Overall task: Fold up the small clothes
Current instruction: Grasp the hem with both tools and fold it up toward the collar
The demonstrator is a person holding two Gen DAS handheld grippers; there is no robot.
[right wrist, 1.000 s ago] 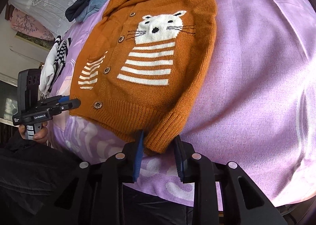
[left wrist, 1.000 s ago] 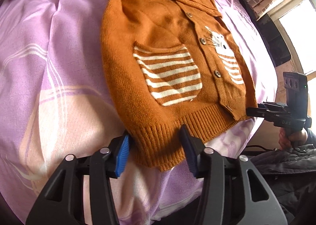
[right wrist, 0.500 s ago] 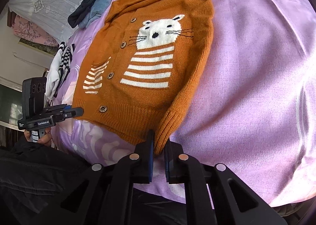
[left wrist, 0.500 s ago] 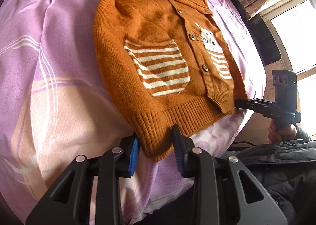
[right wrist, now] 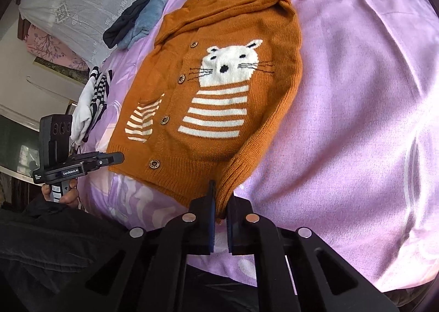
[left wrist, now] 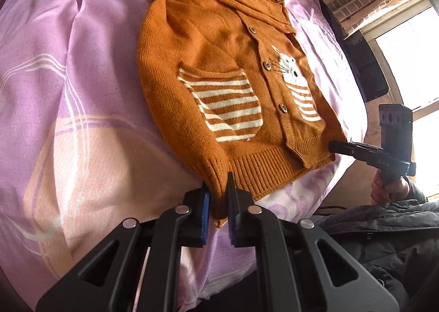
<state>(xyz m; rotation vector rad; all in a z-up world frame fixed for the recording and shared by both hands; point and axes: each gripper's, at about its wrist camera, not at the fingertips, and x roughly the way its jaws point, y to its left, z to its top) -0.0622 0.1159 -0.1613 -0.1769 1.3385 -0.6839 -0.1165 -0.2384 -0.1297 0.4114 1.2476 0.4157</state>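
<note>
Gripping both bottom corners of orange cardigan (left wrist: 219,70), spread front-up, buttoned, on purple bedsheet (left wrist: 68,92). Left gripper (left wrist: 218,199) pinched narrow on ribbed hem corner beside cuff. Right gripper (right wrist: 219,199) pinched narrow on opposite corner by sleeve cuff. Likely next: lift hem, carry toward collar for half fold. Raise both corners level, equal height. Keep knit taut between grippers, no sag. Hold pinch firm; loose rib could slip. Lay hem square on shoulders. Mind sleeves tucked along sides, avoid dragging sheet.

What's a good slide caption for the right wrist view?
Right gripper pinches the orange cat cardigan cuff on the purple bedspread.
</note>
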